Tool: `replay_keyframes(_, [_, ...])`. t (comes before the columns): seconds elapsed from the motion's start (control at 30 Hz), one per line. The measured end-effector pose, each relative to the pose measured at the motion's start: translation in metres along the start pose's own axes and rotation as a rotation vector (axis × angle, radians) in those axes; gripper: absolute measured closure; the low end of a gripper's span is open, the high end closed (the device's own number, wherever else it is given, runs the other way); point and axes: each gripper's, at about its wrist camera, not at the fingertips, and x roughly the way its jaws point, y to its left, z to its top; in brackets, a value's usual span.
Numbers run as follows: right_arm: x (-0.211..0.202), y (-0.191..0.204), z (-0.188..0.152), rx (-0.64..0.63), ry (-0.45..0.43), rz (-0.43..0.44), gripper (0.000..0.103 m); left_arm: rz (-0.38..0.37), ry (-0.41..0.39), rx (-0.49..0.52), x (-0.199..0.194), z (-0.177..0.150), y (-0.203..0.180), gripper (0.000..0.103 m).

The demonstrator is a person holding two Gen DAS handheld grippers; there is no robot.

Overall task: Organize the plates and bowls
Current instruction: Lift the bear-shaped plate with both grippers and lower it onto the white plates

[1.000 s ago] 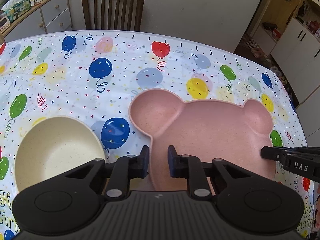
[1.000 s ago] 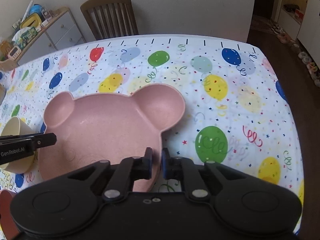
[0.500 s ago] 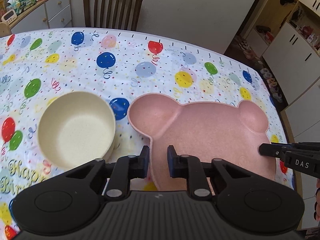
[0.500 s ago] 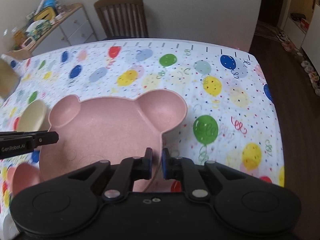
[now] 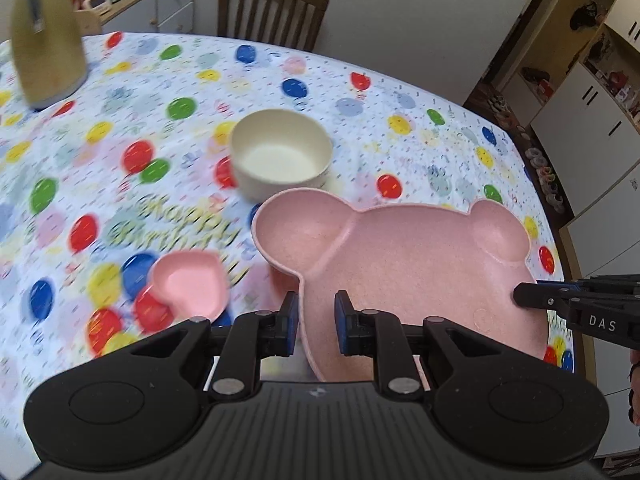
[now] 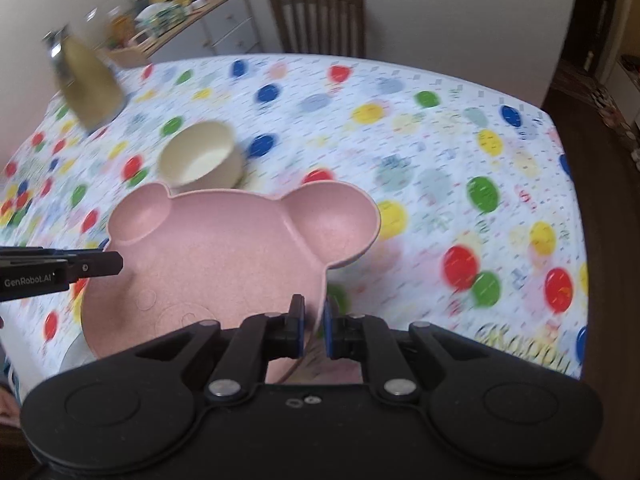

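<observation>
A pink bear-shaped plate [image 5: 404,268] is held above the table by both grippers. My left gripper [image 5: 317,326] is shut on its left rim. My right gripper [image 6: 314,330] is shut on its right rim; the plate fills the middle of the right wrist view [image 6: 224,252]. A cream bowl [image 5: 280,160] stands on the table beyond the plate; it also shows in the right wrist view [image 6: 200,156]. A small pink heart-shaped dish [image 5: 190,282] lies on the table to the plate's left.
The table wears a balloon-print cloth [image 5: 120,160]. A beige jug [image 5: 44,40] stands at its far left corner, also in the right wrist view [image 6: 90,80]. A wooden chair [image 5: 272,8] stands behind the table. White cabinets [image 5: 592,112] are to the right.
Both grippers have lifted the pink plate and drawn it back and to the left. The cream bowl now lies farther away, and the heart dish and jug have come into view.
</observation>
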Motion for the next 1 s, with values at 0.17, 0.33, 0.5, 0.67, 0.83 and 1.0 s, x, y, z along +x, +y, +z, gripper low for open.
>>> replay_keyframes(0.17, [-0.010,0.044,-0.023,-0.051,0.008,0.027,0.095,0.031,-0.005,-0.031,-0.035,-0.041,0.028,0.085])
replay_keyframes(0.33, [-0.011,0.081,-0.036,-0.129,0.020,0.075,0.095,0.084,-0.018,-0.115,-0.059,-0.079,0.056,0.085])
replay_keyframes(0.5, [0.005,0.112,-0.040,-0.258,0.064,0.135,0.095,0.148,-0.022,-0.237,-0.071,-0.115,0.079,0.085])
replay_keyframes(0.67, [0.024,0.136,-0.041,-0.411,0.106,0.201,0.095,0.230,-0.033,-0.355,-0.076,-0.151,0.083,0.085])
replay_keyframes(0.83, [0.036,0.149,-0.038,-0.525,0.132,0.260,0.095,0.295,-0.045,-0.461,-0.078,-0.178,0.074,0.085])
replay_keyframes(1.0, [0.050,0.154,-0.034,-0.604,0.142,0.291,0.095,0.333,-0.044,-0.538,-0.073,-0.193,0.060,0.085])
